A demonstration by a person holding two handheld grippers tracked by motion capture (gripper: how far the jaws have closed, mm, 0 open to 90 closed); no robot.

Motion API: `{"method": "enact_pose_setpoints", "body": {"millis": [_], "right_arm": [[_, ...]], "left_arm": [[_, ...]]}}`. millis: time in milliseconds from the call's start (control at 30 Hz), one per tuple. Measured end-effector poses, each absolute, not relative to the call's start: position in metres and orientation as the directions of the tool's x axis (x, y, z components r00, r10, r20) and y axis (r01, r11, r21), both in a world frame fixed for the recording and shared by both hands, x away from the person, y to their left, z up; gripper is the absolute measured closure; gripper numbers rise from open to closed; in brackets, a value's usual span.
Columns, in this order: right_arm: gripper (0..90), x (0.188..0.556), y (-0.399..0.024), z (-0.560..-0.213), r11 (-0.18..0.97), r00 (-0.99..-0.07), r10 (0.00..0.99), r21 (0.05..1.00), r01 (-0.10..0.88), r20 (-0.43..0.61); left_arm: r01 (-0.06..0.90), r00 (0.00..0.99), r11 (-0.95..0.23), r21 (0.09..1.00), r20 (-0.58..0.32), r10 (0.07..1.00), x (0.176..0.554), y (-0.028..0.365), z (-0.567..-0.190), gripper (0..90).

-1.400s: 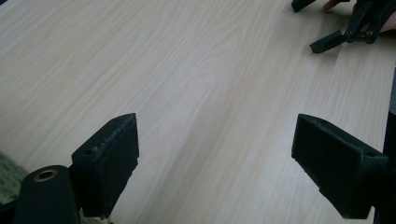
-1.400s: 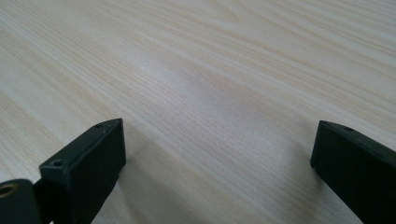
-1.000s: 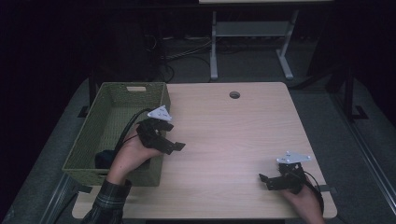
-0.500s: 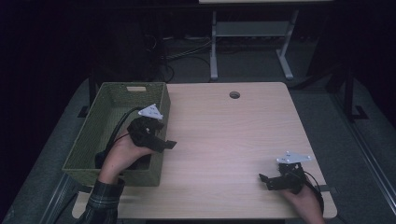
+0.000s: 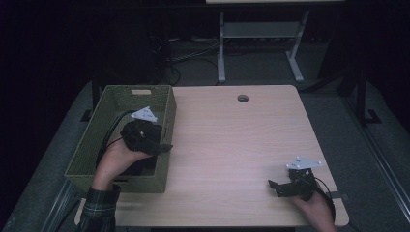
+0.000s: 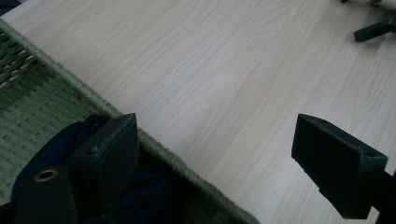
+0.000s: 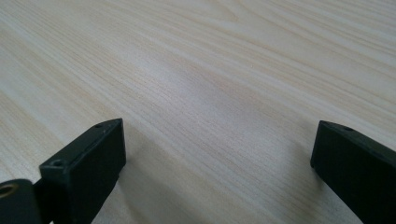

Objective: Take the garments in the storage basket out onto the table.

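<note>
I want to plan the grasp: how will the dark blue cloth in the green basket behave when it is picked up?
The dark blue cloth lies bunched in soft folds against the wall of the green basket, so it is probably floppy and will sag. It looks light. The left gripper is open above it; a pinch on a fold should hold.

We see a pale wooden table (image 5: 241, 145) on grey floor (image 5: 203, 72); behind, a white metal stand (image 5: 256, 43) in darkness.

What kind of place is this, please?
Probably a lab or workshop set up for recording, not a home. A plain wooden table with a cable hole stands in a dark room, loose cables lie on the floor behind, and a green woven basket holds dark cloth.
</note>
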State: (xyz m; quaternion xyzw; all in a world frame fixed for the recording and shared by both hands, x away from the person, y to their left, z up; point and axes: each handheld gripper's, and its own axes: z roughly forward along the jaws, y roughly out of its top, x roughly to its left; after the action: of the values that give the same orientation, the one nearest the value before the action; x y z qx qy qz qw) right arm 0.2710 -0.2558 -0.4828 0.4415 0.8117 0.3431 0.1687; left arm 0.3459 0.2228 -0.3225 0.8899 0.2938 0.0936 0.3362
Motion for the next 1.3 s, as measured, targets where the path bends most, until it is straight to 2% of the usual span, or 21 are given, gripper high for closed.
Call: {"method": "enact_pose_setpoints", "body": {"millis": [767, 1300], "right_arm": [[3.0, 0.271, -0.256, -0.483, 0.375, -0.553, 0.833, 0.706, 0.601, 0.028], [3.0, 0.271, -0.256, -0.483, 0.375, -0.555, 0.832, 0.705, 0.602, 0.031]], "left_arm": [[0.534, 0.739, -0.569, 0.625, -0.018, 0.673, 0.346, 0.270, -0.322, 15.1], [0.587, 0.720, -0.593, 0.550, -0.020, 0.694, 0.350, 0.283, -0.339, 15.0]]}}
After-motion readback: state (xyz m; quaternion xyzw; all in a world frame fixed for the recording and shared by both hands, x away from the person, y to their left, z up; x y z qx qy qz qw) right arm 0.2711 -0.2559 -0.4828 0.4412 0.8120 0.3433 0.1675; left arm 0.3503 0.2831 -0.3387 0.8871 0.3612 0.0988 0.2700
